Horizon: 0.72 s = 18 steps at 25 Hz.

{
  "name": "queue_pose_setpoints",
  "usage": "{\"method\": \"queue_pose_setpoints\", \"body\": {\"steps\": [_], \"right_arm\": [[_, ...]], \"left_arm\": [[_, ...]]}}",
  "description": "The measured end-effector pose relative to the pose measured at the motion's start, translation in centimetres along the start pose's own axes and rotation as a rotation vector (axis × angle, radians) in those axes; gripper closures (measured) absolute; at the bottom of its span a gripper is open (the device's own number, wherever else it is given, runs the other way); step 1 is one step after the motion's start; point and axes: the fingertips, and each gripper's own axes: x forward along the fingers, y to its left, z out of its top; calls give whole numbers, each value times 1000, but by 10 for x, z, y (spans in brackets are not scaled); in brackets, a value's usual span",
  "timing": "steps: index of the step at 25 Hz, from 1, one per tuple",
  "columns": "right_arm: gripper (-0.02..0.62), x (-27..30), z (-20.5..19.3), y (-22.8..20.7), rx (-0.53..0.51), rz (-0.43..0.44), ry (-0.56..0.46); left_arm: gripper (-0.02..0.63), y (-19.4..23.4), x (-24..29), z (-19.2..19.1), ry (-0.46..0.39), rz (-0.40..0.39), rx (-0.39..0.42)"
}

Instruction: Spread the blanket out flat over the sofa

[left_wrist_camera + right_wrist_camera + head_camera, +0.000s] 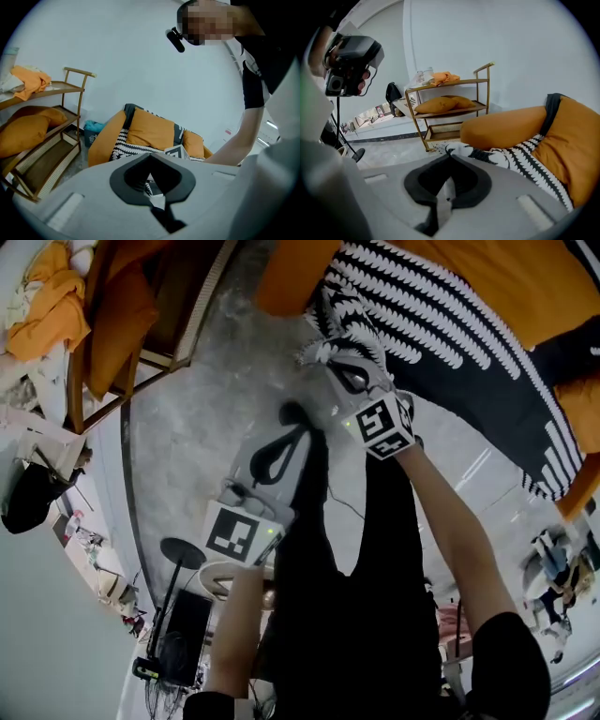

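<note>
Blanket (441,324): black-white striped, corner bunched | right gripper (336,357) pinches it | left gripper (292,418) closed, empty

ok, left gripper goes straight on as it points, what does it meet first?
Likely the blanket edge on the sofa front; the path till then looks free. The right gripper sits just beside that line, and depth is unclear.
</note>
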Motion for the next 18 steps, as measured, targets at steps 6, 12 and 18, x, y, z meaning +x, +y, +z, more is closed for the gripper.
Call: {"method": "queue_pose_setpoints", "body": {"steps": [6,12,18], "right_arm": [[584,20,-2,56,39,-23,44],[584,58,-21,90,100,-30,58],[584,109,-55,111,139,5,98]], "left_arm": [[595,23,-47,-22,11,-57,20],[595,46,-61,-58,19,-96,0],[595,65,-55,-91,45,-103,-26]]}}
